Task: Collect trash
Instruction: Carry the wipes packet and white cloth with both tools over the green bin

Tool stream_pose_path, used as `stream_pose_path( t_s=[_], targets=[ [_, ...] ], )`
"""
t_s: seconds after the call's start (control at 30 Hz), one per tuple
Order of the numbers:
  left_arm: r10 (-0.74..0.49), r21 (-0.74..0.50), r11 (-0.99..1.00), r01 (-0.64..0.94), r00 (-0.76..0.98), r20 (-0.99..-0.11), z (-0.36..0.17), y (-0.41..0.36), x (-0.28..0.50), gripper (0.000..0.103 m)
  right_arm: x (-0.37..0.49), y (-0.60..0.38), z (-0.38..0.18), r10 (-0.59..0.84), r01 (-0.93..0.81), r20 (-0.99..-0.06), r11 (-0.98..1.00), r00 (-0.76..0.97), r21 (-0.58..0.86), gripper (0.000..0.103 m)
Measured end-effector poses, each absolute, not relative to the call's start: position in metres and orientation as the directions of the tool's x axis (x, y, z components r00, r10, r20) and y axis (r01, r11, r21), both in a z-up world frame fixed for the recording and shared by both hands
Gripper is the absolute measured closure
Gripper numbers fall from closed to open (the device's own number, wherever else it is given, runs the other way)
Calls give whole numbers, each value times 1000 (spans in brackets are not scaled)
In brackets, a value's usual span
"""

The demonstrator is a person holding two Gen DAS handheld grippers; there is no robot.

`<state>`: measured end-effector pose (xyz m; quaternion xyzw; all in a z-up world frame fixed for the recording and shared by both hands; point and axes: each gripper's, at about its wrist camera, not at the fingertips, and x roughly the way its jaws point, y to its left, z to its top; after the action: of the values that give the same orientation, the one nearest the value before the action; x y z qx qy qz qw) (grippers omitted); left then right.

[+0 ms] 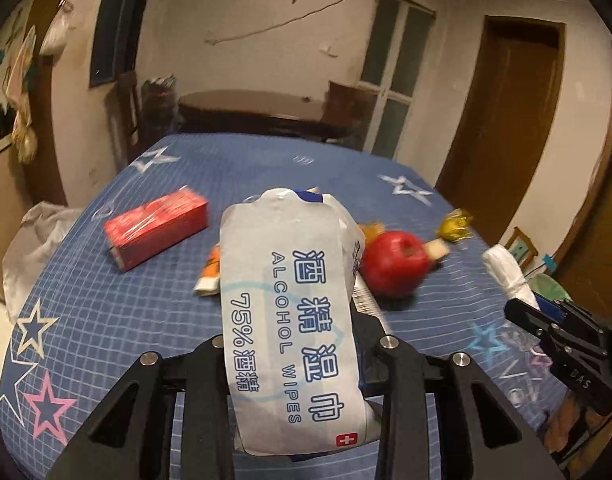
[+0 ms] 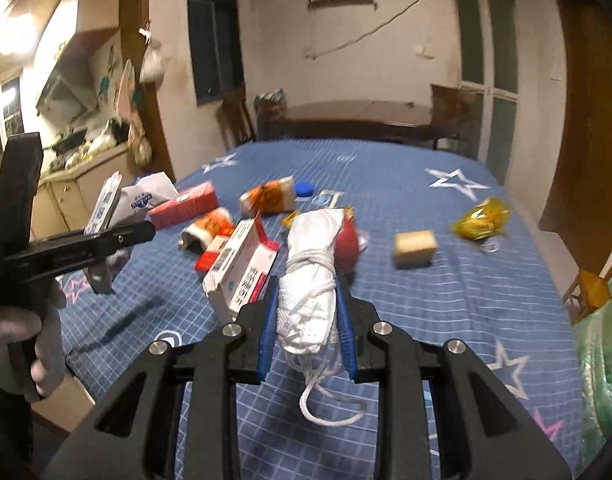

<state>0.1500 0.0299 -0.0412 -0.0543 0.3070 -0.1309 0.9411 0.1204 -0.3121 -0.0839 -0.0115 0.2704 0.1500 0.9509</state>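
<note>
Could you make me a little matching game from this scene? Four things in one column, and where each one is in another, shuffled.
Things:
1. wipes pack
2. white bundle
3. apple
4. red box

Where:
A. lying on the cloth, left of the wipes pack
B. clamped in the right gripper
C. on the cloth, just right of the wipes pack
D. clamped in the left gripper

Pairs: 1-D, 2-B, 3-C, 4-A
</note>
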Motion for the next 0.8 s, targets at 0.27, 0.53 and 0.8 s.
stream_pose_path(
  t_s=[0.27,0.53,0.8],
  targets=[
    [-353,-182,935,303,800,-485,-15,-40,131,68,91,-343,-54,190,-206,-412,978,891,5,78],
    [-449,-180,892,415,763,-465,-2,-113,127,68,79,-389,-37,97,-112,-370,993,924,-19,78],
    [-521,-176,849,499,730,-442,15,-182,133,68,69,-435,-26,4,-16,-358,999,934,-31,78]
  ],
)
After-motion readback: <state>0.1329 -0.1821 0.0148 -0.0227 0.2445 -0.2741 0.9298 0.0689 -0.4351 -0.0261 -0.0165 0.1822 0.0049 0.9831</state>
